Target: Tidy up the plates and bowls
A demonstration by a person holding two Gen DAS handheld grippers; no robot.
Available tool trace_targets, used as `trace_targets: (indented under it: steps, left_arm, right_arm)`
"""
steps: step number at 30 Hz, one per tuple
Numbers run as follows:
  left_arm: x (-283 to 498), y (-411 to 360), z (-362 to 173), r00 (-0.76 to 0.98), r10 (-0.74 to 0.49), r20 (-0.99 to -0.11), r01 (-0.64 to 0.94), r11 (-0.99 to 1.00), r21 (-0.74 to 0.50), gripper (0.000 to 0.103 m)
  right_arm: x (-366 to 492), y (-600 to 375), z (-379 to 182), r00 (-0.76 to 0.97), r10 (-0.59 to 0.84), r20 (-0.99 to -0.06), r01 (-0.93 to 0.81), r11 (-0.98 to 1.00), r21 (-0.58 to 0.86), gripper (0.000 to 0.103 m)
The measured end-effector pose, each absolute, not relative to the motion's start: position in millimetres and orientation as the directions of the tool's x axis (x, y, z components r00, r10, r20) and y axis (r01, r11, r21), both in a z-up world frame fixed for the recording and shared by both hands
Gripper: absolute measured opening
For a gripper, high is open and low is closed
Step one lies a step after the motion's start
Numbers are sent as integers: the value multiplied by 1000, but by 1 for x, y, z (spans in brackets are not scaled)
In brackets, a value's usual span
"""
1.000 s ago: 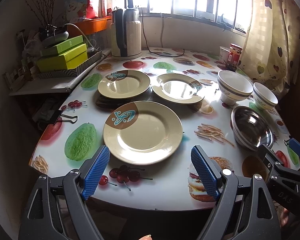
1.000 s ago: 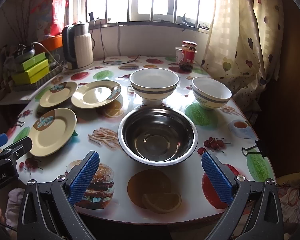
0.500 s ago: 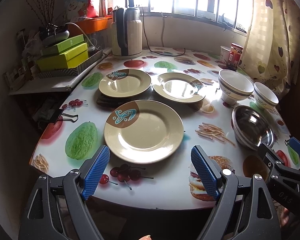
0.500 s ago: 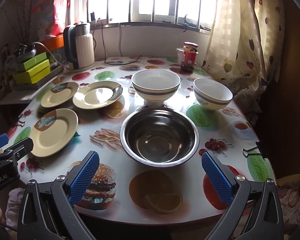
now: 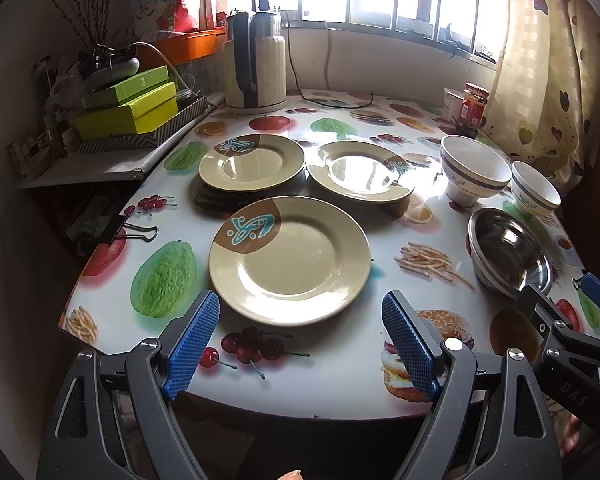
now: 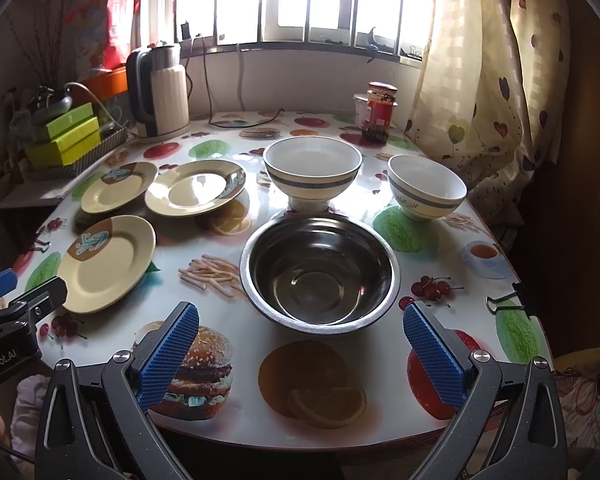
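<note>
Three cream plates with a brown and teal mark lie on the table: a near plate (image 5: 290, 260) (image 6: 106, 262), a far-left plate (image 5: 252, 162) (image 6: 119, 192) and a far-right plate (image 5: 360, 170) (image 6: 196, 193). A steel bowl (image 6: 320, 272) (image 5: 508, 252) sits in front of a large white bowl (image 6: 312, 170) (image 5: 474, 168) and a small white bowl (image 6: 426, 188) (image 5: 534, 188). My left gripper (image 5: 300, 340) hangs open just short of the near plate. My right gripper (image 6: 300, 354) hangs open just short of the steel bowl. Neither holds anything.
A kettle (image 5: 256, 68) with its cord stands at the back by the window. A red jar (image 6: 380, 112) and a white cup are at the back right. Green boxes (image 5: 128, 108) are stacked on a side shelf at left. Binder clips (image 6: 512, 300) grip the tablecloth's edges.
Both grippers have crept slightly forward toward the table; the plate and the steel bowl sit a little closer in view. Nothing was taken hold of.
</note>
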State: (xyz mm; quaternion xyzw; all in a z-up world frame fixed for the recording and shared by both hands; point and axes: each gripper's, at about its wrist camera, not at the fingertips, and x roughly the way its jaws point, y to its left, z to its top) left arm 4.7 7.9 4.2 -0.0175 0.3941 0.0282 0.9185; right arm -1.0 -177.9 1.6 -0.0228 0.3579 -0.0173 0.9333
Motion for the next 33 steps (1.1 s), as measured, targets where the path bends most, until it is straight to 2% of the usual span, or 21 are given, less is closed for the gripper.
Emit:
trace_targets:
  steps: [26,33]
  left_arm:
    - [19,16,5,680,47,-732,-79,997,-10,84]
    - [39,35,8,661,63,-747,-111,994,-15,84]
  right_arm:
    - [3,-175,3,747,-43,-663,11,999,-53,103]
    - [27,-166,8,747,4,-664,-49,998,-50,103]
